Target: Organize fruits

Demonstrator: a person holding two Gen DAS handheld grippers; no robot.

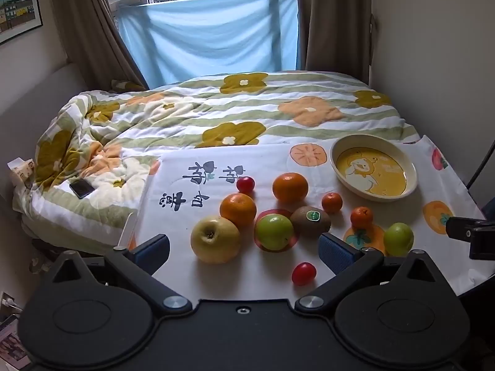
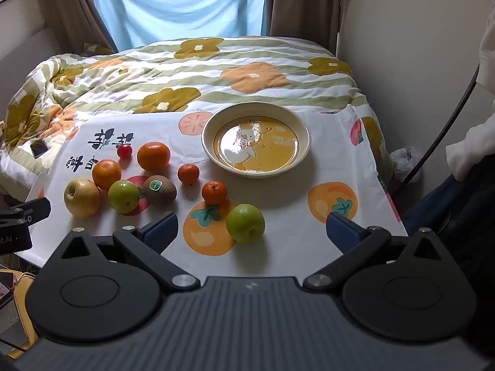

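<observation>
Fruit lies scattered on a white printed cloth (image 1: 173, 216): a yellow apple (image 1: 215, 239), two oranges (image 1: 238, 209) (image 1: 290, 187), a green apple (image 1: 274, 232), a kiwi (image 1: 310, 220), two small mandarins (image 1: 332, 202) (image 1: 361, 217), another green apple (image 2: 245, 223) and two cherry tomatoes (image 1: 245, 184) (image 1: 303, 273). A cream bowl (image 2: 304, 151) with a yellow duck picture stands empty at the far right. My left gripper (image 1: 244, 249) hangs open in front of the yellow apple. My right gripper (image 2: 252, 232) is open with the near green apple between its fingers, untouched.
The cloth covers a small table beside a bed with a flowered quilt (image 1: 216, 114). A phone (image 1: 81, 188) lies on the quilt at the left. A person's pale sleeve (image 2: 467, 151) and a dark cable (image 2: 445, 136) are at the right edge.
</observation>
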